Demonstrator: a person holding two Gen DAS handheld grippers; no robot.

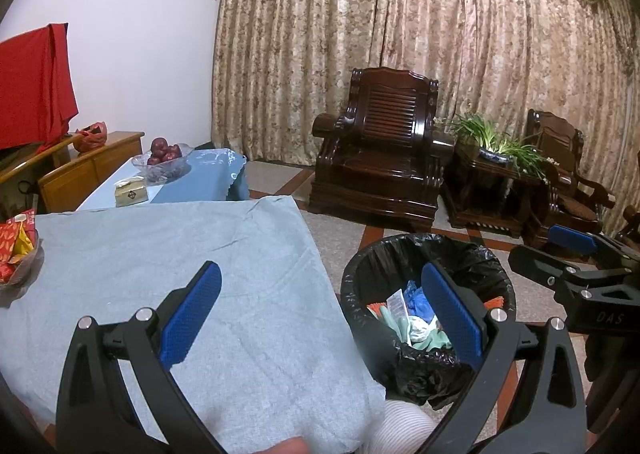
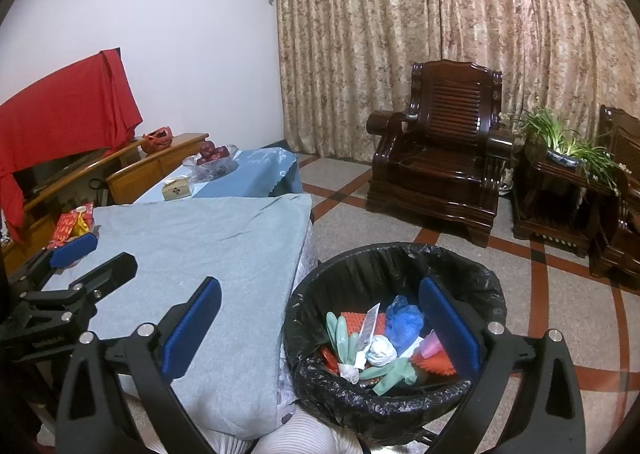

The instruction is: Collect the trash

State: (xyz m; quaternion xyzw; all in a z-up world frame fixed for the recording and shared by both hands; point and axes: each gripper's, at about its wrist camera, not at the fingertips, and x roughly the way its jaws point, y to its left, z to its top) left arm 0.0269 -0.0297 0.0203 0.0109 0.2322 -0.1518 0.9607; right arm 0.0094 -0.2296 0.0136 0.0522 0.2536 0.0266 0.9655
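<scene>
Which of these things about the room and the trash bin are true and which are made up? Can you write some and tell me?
1. The trash bin has a black bag in it. True.
2. The bin is empty. False: it holds green gloves, a crumpled blue bag and other scraps.
3. The right gripper is squeezing a piece of trash. False: its jaws are wide open and hold nothing.
4. A glass bowl of red apples sits on the far table. True.
5. The left gripper is open. True.
6. The near table's cloth is bright red. False: it is pale blue-grey.
</scene>
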